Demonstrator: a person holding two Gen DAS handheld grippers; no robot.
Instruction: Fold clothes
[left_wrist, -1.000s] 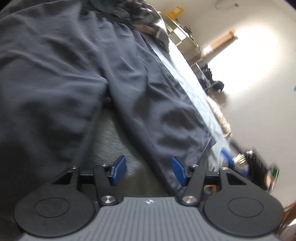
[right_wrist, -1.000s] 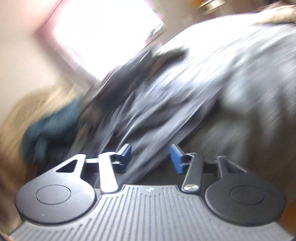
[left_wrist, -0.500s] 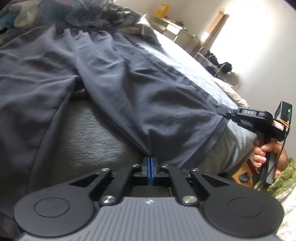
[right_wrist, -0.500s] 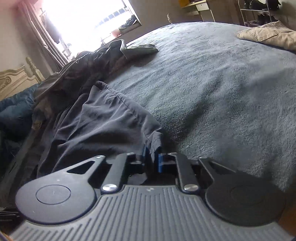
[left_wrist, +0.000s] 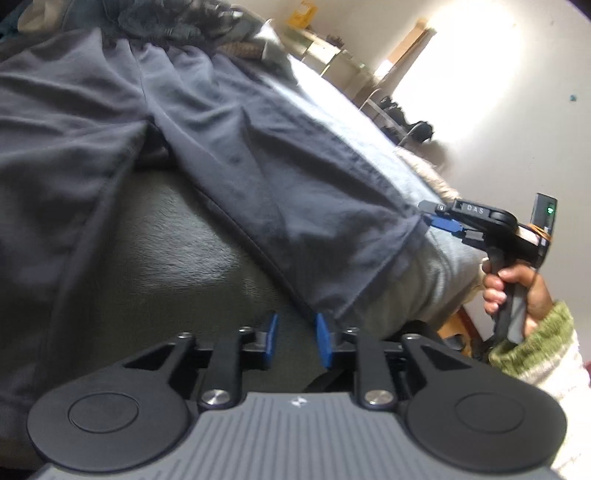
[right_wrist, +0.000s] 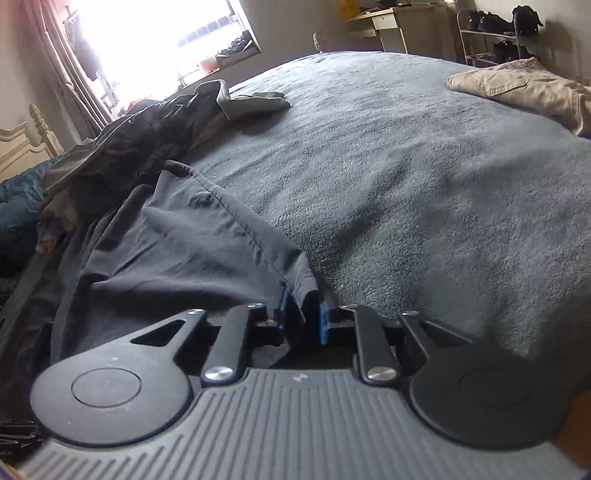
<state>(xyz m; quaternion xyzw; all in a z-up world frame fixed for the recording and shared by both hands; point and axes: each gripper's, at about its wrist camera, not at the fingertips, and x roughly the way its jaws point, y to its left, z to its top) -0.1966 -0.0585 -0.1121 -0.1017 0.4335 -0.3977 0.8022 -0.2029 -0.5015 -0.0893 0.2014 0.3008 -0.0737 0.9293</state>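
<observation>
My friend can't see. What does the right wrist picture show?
The right hand-held gripper has its blue fingers around the hem corner of dark grey trousers lying on a grey blanket. Behind are a heap of dark clothes, beige folded trousers and a bright window.
</observation>
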